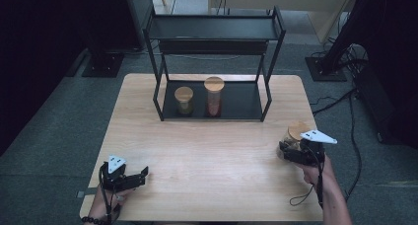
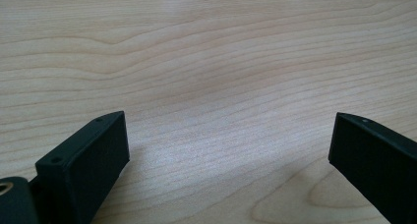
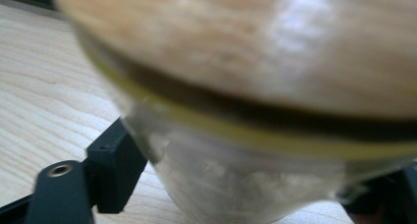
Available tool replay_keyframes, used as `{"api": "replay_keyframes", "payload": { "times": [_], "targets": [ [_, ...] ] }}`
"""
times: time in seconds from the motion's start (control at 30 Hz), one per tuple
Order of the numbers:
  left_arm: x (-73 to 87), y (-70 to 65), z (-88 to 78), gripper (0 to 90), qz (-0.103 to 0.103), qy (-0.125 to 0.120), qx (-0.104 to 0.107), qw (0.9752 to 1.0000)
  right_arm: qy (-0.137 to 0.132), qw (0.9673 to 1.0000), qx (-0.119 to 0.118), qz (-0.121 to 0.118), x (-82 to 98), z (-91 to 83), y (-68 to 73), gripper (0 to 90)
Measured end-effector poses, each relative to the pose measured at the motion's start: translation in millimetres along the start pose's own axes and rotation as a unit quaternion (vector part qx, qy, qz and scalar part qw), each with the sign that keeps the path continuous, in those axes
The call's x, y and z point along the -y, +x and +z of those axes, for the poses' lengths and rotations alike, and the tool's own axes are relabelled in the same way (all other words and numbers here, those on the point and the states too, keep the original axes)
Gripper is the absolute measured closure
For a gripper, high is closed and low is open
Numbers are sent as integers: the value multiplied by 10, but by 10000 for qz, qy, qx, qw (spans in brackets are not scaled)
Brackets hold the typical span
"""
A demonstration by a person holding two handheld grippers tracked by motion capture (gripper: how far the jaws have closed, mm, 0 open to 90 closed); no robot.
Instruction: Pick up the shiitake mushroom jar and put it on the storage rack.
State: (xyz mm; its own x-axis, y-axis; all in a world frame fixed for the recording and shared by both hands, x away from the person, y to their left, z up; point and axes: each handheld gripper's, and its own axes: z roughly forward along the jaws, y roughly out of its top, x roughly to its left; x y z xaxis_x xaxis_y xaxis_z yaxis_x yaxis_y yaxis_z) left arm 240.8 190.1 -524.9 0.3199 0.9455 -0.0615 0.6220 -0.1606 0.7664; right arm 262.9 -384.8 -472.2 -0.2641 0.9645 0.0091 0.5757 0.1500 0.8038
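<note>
A glass jar with a wooden lid (image 1: pixel 297 131) is at the right edge of the wooden table (image 1: pixel 207 151). My right gripper (image 1: pixel 285 152) is shut on its glass body. In the right gripper view the jar (image 3: pixel 255 86) looms very close and blurred, with the black jaws of the gripper (image 3: pixel 251 189) on either side of the glass. Near the table's front left corner my left gripper (image 1: pixel 141 177) rests low over the wood. Its jaws (image 2: pixel 228 135) stand wide apart with nothing but bare tabletop between them.
A black two-tier metal rack (image 1: pixel 217 28) stands at the back centre of the table. On its lower shelf are a short lidded jar (image 1: pixel 184 100) and a taller lidded jar (image 1: pixel 214 96). Cables and stand bases lie on the floor to the right.
</note>
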Motion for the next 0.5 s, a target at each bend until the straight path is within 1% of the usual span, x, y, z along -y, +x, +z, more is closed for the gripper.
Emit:
{"api": "replay_keyframes", "payload": {
  "times": [0.07, 0.23, 0.5],
  "targets": [
    [0, 0, 0, 20, 0, 0, 2, 10000, -8, 10000, 22, 20, -7, 2, 0, 244],
    [0, 1, -1, 20, -6, -5, 0, 10000, 12, 10000, 9, -14, -23, 12, 8, 248],
    [1, 2, -3, 20, -11, -20, -3, 10000, 45, 10000, 8, 7, -63, 54, 55, 250]
  ]
}}
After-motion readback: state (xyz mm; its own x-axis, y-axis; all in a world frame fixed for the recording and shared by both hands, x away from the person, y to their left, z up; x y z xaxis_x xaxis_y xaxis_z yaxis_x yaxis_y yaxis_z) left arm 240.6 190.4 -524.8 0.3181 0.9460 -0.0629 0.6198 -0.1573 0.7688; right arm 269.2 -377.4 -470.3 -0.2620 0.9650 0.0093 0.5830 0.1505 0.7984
